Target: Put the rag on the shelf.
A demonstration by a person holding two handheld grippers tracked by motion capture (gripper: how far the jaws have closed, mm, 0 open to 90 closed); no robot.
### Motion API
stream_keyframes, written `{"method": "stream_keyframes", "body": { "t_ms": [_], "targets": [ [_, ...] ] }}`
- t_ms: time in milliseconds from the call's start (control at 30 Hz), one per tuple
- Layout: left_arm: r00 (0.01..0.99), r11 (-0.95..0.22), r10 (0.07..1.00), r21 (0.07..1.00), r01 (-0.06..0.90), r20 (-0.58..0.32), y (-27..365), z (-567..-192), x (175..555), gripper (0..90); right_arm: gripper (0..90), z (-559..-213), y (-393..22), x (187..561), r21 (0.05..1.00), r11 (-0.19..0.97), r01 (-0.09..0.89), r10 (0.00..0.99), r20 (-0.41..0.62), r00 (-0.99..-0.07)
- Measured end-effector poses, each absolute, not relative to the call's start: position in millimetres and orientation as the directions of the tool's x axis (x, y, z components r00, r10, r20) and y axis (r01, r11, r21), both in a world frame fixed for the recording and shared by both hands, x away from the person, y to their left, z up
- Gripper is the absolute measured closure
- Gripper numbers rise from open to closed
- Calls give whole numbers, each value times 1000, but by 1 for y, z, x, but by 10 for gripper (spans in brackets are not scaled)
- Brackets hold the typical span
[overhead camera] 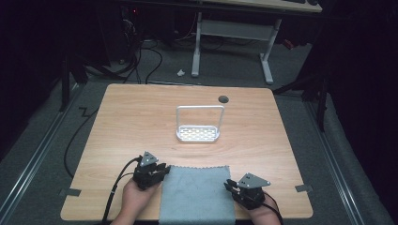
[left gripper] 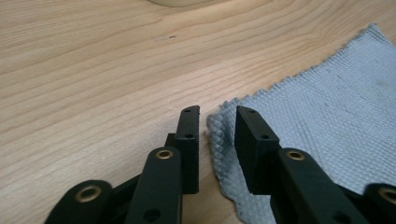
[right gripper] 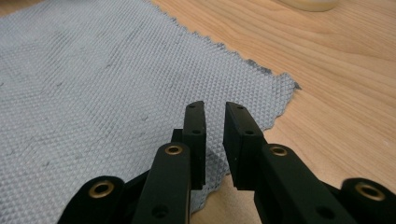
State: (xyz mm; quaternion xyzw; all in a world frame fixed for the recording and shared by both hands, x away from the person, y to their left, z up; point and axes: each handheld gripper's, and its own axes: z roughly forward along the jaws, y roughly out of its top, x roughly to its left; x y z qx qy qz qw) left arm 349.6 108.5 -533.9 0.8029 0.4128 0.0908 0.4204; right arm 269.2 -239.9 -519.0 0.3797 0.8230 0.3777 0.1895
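A grey-blue woven cloth (overhead camera: pixel 197 197) lies flat at the table's near edge, between my two grippers. My left gripper (overhead camera: pixel 162 169) sits at the cloth's far left corner. In the left gripper view its jaws (left gripper: pixel 217 112) stand apart, and the slightly raised corner of the cloth (left gripper: pixel 327 116) reaches into the gap without being pinched. My right gripper (overhead camera: pixel 228 183) rests at the cloth's right edge. In the right gripper view its jaws (right gripper: pixel 215 106) show a narrow gap just above the cloth (right gripper: pixel 93 93), near its right corner, with nothing clamped.
A white wire rack (overhead camera: pixel 198 133) with a perforated base and tall handle stands mid-table beyond the cloth. A dark round hole (overhead camera: pixel 223 99) is at the far side of the wooden table (overhead camera: pixel 141 117). Cables trail off the near edge.
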Motion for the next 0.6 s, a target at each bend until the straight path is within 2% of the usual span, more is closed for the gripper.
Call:
{"method": "stream_keyframes", "body": {
  "t_ms": [33, 133, 200, 300, 367, 600],
  "targets": [
    [649, -323, 740, 754, 572, -175, 106, -534, 349, 759, 768, -516, -239, 273, 774, 406, 486, 783, -20, -622],
    [654, -331, 738, 755, 566, -167, 105, -534, 348, 795, 759, -512, -238, 281, 781, 385, 492, 802, -20, -597],
    [659, -333, 732, 755, 565, -171, 106, -535, 348, 851, 722, -504, -237, 298, 794, 347, 500, 836, -19, -549],
    [669, -349, 728, 758, 551, -151, 104, -535, 345, 863, 692, -500, -237, 316, 802, 304, 515, 863, -3, -505],
    [669, -348, 727, 757, 552, -153, 104, -535, 345, 865, 676, -508, -237, 327, 773, 299, 560, 870, 20, -492],
    [667, -334, 722, 754, 566, -181, 107, -535, 347, 864, 667, -525, -237, 332, 736, 337, 587, 864, 6, -504]
  ]
}}
